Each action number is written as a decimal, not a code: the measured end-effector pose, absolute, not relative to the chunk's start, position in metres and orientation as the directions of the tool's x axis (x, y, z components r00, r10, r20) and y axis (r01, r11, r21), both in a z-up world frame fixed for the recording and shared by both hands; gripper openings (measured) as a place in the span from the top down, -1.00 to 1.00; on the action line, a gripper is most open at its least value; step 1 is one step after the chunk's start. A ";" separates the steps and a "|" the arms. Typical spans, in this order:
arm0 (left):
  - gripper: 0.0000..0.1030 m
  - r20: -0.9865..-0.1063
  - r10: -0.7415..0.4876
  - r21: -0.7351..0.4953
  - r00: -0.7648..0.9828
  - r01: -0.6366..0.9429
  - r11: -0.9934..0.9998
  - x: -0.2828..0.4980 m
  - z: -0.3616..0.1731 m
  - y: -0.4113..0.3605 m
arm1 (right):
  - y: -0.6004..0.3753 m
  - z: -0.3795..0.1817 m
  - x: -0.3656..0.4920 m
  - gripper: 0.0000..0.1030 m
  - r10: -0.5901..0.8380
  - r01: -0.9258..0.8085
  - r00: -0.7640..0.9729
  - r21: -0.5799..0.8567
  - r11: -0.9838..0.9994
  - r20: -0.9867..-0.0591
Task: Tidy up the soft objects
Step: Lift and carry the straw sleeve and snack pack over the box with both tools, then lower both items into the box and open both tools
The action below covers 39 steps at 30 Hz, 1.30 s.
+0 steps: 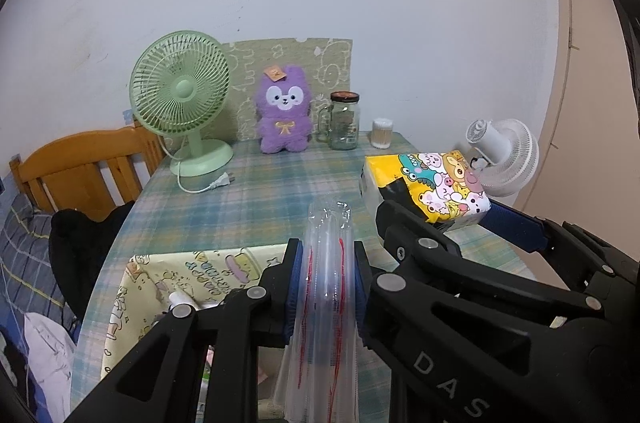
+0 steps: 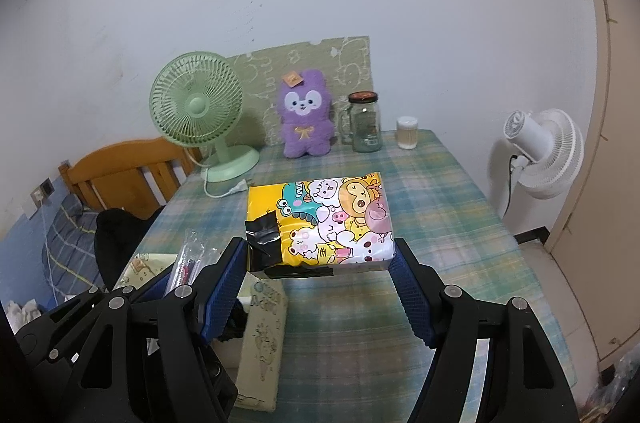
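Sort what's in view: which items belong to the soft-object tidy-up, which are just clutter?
In play:
- clear air-cushion sleeve, pinched in the left tool
- cartoon-print soft pack, held in the right tool
- purple plush toy, likely

Lying about:
- green desk fan
- glass jar mug
- cotton swab tub
- white fan

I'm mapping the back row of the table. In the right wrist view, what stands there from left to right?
Green fan → purple plush → glass jar → cotton swab tub.

Soft even indoor light, sharp focus, fisheye bending, dark vignetted corners
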<state>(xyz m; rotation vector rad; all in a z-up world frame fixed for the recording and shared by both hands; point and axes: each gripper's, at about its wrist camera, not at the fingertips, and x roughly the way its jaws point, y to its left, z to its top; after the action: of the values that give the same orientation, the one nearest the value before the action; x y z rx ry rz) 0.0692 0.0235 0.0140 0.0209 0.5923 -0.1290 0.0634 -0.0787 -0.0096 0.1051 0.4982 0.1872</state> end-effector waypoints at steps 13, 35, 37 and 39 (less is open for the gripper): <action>0.55 -0.594 -0.100 -0.011 0.799 0.116 0.993 0.082 -0.008 0.054 | -0.045 -0.032 0.080 -0.44 0.238 -0.186 0.828 0.152 0.971 -0.507; 0.15 -0.663 -0.075 0.015 0.745 0.113 0.994 0.103 -0.050 0.107 | 0.014 -0.069 0.104 -0.44 0.275 -0.271 0.758 0.098 0.958 -0.592; 0.02 -0.664 -0.074 0.008 0.744 0.106 0.994 0.103 -0.051 0.110 | 0.017 -0.069 0.104 -0.44 0.276 -0.277 0.758 0.091 0.956 -0.591; -0.04 -0.667 -0.064 0.011 0.742 0.095 0.995 0.102 -0.051 0.114 | 0.021 -0.070 0.104 -0.44 0.277 -0.284 0.757 0.084 0.955 -0.592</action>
<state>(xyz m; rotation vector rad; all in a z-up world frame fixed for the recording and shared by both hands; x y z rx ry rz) 0.1018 0.1141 -0.0513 0.0447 0.7291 -0.0867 0.1036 0.0205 -0.0699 -0.0110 0.6432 0.3053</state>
